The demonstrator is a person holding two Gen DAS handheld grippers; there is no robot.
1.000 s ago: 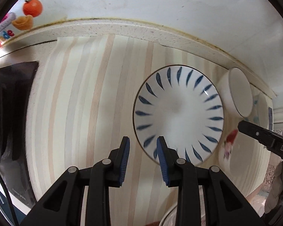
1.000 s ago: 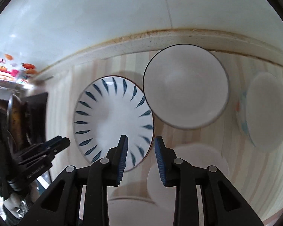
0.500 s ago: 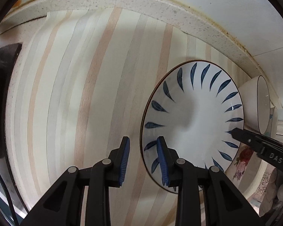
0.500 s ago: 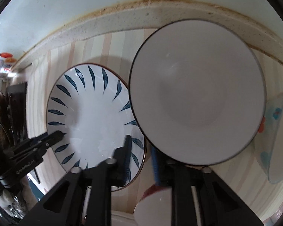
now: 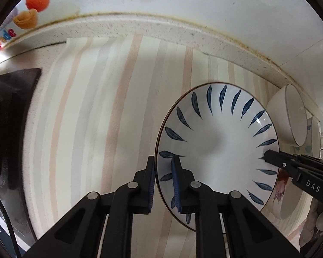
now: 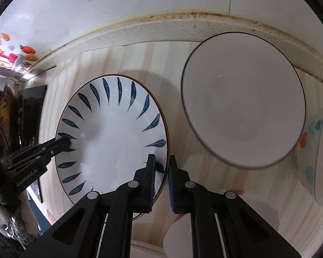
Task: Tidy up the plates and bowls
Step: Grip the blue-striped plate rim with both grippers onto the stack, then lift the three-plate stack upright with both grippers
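Two grippers, left [image 5: 163, 180] and right [image 6: 162, 179], straddle one leaf-pattern plate [image 5: 217, 146] rim | one white bowl [image 6: 243, 111]

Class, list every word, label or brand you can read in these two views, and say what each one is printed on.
"DAS": white letters on the right gripper; the rest is cut off.
"GenRobot.AI": on the left gripper.
"Upgrade", roughly: coloured letters on the wall sticker, partly cut off.
Other wall stickers: too blurred to read.

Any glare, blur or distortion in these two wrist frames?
Left wrist: strong fisheye bending of the counter edge; small glare spot on the blue-leaf plate rim; focus sharp. Right wrist: same barrel distortion; the white bowl looks slightly soft at its lower rim, and the plate casts a soft shadow on the striped mat behind it.
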